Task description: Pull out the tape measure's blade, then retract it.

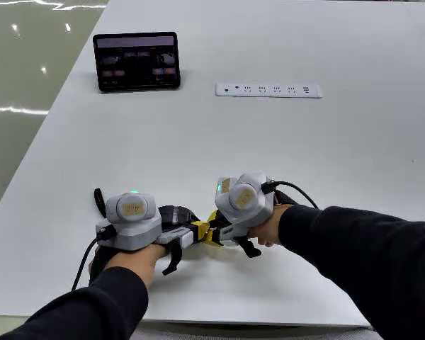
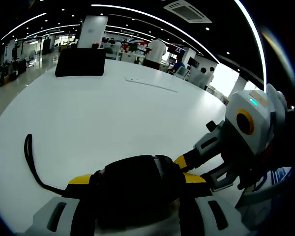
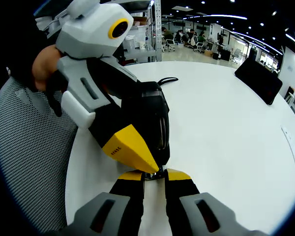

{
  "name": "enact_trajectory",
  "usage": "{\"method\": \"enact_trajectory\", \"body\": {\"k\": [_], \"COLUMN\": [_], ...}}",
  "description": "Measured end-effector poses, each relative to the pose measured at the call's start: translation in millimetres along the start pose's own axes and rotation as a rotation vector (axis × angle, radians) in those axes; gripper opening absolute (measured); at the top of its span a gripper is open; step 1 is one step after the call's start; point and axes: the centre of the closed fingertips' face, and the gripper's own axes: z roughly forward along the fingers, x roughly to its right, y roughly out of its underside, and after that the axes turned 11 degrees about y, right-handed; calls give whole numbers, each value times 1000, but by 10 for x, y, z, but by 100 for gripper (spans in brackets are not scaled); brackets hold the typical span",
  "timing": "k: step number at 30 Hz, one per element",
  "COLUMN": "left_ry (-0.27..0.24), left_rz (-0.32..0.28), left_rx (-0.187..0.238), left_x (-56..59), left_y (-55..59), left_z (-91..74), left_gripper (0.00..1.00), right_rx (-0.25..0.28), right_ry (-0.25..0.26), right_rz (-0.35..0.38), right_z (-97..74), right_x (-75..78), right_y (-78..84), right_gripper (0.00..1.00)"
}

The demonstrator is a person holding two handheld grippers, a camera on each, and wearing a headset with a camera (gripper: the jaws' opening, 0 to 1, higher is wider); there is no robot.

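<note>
Clamping the rounded black tape measure (image 3: 152, 114), the left gripper (image 2: 137, 179) half hides it. The right gripper (image 3: 155, 176) pinches its barely visible blade tip (image 3: 159, 172).

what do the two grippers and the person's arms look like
The left gripper and the right gripper look alike. Each has a rounded light grey housing with a yellow-orange marking and a small green light, and black jaws tipped in yellow. A black cable trails from each. The person wears long black sleeves.
</note>
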Motion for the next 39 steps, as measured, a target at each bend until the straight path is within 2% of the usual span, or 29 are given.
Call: {"method": "enact_trajectory", "body": {"k": [8, 17, 39], "left_ry": [1, 3, 12], "left_rz": [-2, -3, -10], "left_rx": [0, -1, -3], "left_x": [-10, -18, -20], "left_y": [-1, -5, 0], "left_z": [2, 4, 15], "left_gripper": [65, 65, 65], "right_rx": [0, -34, -28], "right_ry": [-11, -38, -30], "right_rz": [-24, -50, -43], "right_z": [12, 32, 25], "right_x": [0, -2, -10], "right_y": [-15, -33, -27], "right_gripper": [12, 11, 12]}}
